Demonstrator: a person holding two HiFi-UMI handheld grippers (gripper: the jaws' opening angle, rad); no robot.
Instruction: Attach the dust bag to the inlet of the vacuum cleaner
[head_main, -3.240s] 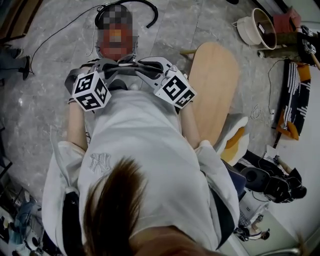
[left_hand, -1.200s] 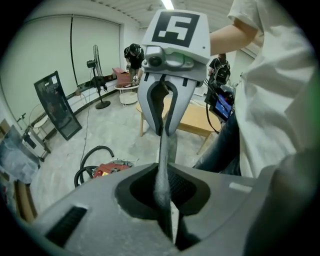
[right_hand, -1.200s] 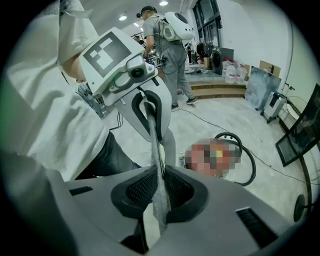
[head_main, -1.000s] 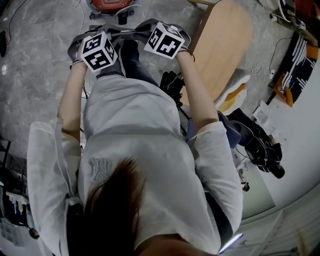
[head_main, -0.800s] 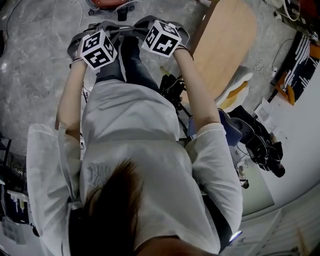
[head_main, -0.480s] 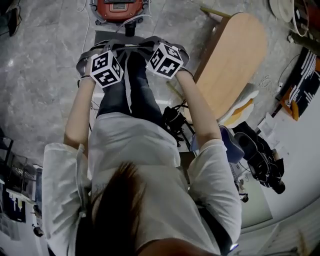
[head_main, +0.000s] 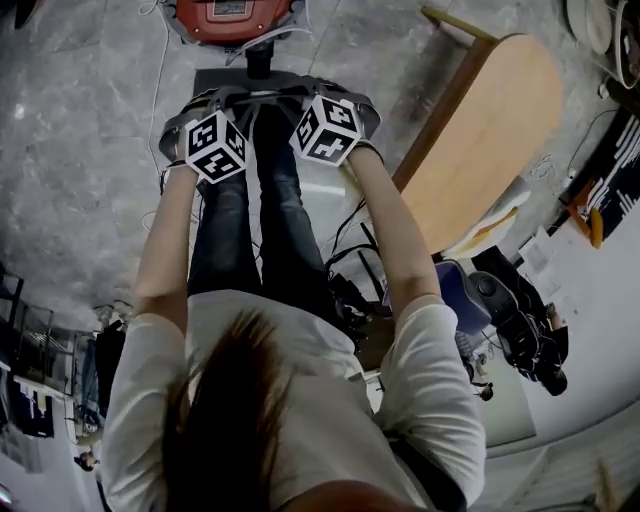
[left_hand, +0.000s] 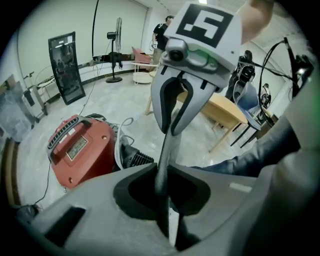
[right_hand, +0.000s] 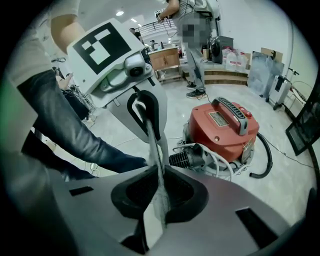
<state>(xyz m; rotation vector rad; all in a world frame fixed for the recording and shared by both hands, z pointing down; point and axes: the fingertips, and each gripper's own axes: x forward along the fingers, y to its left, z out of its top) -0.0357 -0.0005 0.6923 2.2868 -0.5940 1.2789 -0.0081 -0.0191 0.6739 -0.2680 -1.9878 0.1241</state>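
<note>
The left gripper (left_hand: 167, 210) and right gripper (right_hand: 155, 210) are each pinched nearly closed on the dust bag (left_hand: 164, 155), which is stretched crosswise between them. The red vacuum cleaner (right_hand: 225, 132) sits ahead and below, equally near both. Its ribbed inlet (right_hand: 187, 159) faces them (the head view shows only a black stub).

The left gripper (head_main: 215, 98) and right gripper (head_main: 325, 95) have sunk together from chest height towards the floor, bringing the dust bag (right_hand: 156, 192) close before the red vacuum cleaner (head_main: 232, 15)
</note>
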